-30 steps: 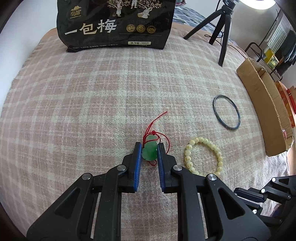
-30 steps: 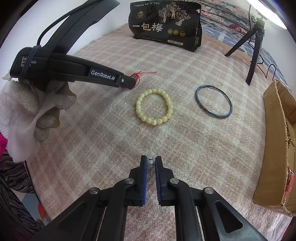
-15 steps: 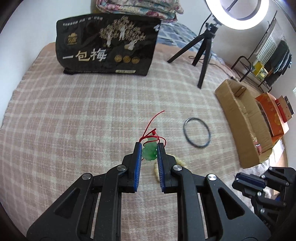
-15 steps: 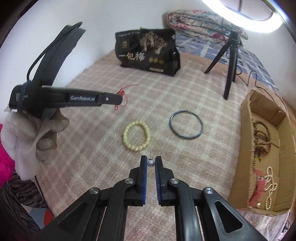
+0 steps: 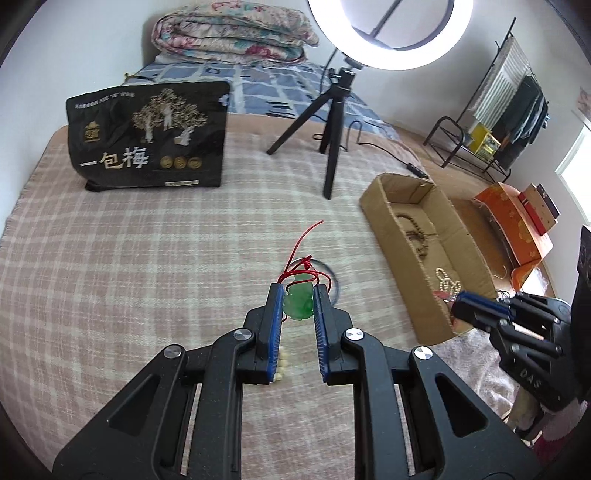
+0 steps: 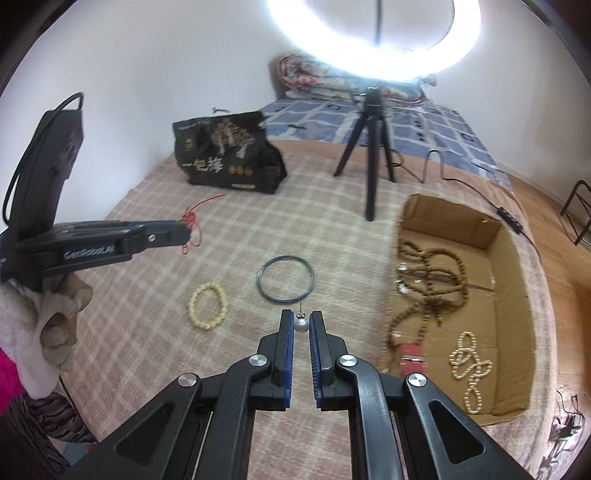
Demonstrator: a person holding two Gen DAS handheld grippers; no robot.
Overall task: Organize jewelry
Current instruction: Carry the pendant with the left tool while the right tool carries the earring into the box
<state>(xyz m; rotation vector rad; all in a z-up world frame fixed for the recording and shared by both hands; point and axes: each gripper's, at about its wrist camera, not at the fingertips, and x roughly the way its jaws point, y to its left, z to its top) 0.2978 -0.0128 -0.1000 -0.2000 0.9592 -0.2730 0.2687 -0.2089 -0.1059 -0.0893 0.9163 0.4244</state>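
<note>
Plaid blanket (image 5: 147,258) covers the bed; ring light (image 5: 391,33) behind.

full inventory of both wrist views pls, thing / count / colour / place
jade pendant: 1, green on red cord, clamped in left tool
pearl earring: 1, silvery, clamped in right tool
bead bracelet: 1, cream, on blanket
bangle: 1, dark blue, on blanket beside the bracelet
cardboard box: 1, brown, right edge of bed
wooden bead strands: count unclear, brown, in box
pearl strand: 1, cream, in box
black bag: 1, far side of blanket
tripod: 1, black, carrying ring light
folded quilt: 1, floral, far end
plaid blanket: 1, pink
left tool: shut
right tool: shut
</note>
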